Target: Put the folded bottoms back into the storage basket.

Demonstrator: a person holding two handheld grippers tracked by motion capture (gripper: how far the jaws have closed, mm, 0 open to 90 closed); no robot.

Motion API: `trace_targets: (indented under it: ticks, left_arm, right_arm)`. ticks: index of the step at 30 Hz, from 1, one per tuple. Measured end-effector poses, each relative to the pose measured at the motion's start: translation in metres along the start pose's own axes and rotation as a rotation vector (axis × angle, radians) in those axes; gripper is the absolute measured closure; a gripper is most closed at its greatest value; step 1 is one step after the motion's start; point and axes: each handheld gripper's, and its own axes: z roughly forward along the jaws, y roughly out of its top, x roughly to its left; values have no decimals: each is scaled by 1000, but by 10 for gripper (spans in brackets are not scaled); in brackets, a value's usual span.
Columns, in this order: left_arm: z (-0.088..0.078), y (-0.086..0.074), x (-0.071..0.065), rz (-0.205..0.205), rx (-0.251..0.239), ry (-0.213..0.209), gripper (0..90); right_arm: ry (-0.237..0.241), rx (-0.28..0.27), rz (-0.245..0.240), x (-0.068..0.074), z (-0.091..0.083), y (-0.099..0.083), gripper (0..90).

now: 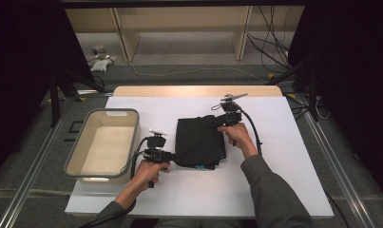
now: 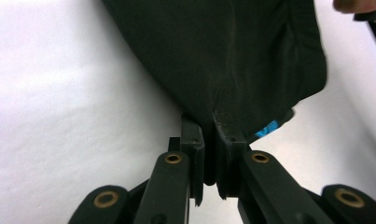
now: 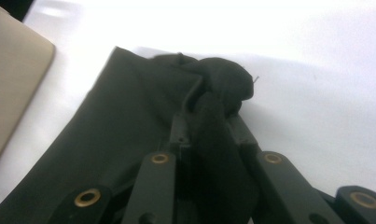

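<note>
So there's a folded black garment (image 1: pixel 198 141) sitting mid-table on the white table cover (image 1: pixel 274 180), w/ a bit of blue print (image 1: pixel 221 155) peeking out at its near right edge. Left gripper (image 1: pixel 172 156) has its jaws pinched down on the cloth's near left corner; in the left gripper view the fabric (image 2: pixel 223 60) is squeezed right btwn them. Right gripper (image 1: pixel 214 121) is clamped on the far right corner, and in the right gripper view a bunched wad of the fabric (image 3: pixel 225 86) sticks up past the jaws. Left hand (image 1: pixel 148 171) and right hand (image 1: pixel 237 135) hold the handles. Beige bin (image 1: pixel 75 147) sits just left of the garment, near the left gripper, nothing visible inside. Floor behind the table has cables (image 1: pixel 270 42) and a wood shelf frame (image 1: pixel 179 23).
</note>
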Motion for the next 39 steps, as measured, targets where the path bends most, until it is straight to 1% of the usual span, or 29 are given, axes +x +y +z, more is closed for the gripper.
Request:
trace_targets:
  ticks: [2,7,8,10,13,17,21,24,30,39]
  left_arm:
    - [-3,2,-1,6,-2,-9,837]
    - [-12,5,-3,12,-16,-25,836]
    - [-13,6,-3,11,-23,-29,836]
    - [-17,7,-4,6,-31,-38,837]
    - [-23,10,-5,10,-37,-50,838]
    - [-30,12,-7,27,-49,-59,838]
    - [-36,14,-9,37,-58,-65,838]
    - [-42,16,-10,45,-66,-74,838]
    - [-55,20,-13,71,-90,-71,838]
    - [-72,24,-9,83,-102,-86,837]
  right_arm:
    - [15,-14,2,3,-4,1,773]
    - [27,-37,-15,11,-10,3,775]
    - [28,-39,-5,12,-11,4,775]
    - [40,-50,-2,14,-13,5,776]
    - [48,-61,-4,17,-18,7,776]
    - [59,-88,-2,22,-25,10,776]
    - [64,-104,-9,26,-30,12,776]
    - [75,-114,-14,30,-32,14,776]
    - [91,-138,-27,40,-36,17,777]
    - [110,-159,-23,52,-37,23,776]
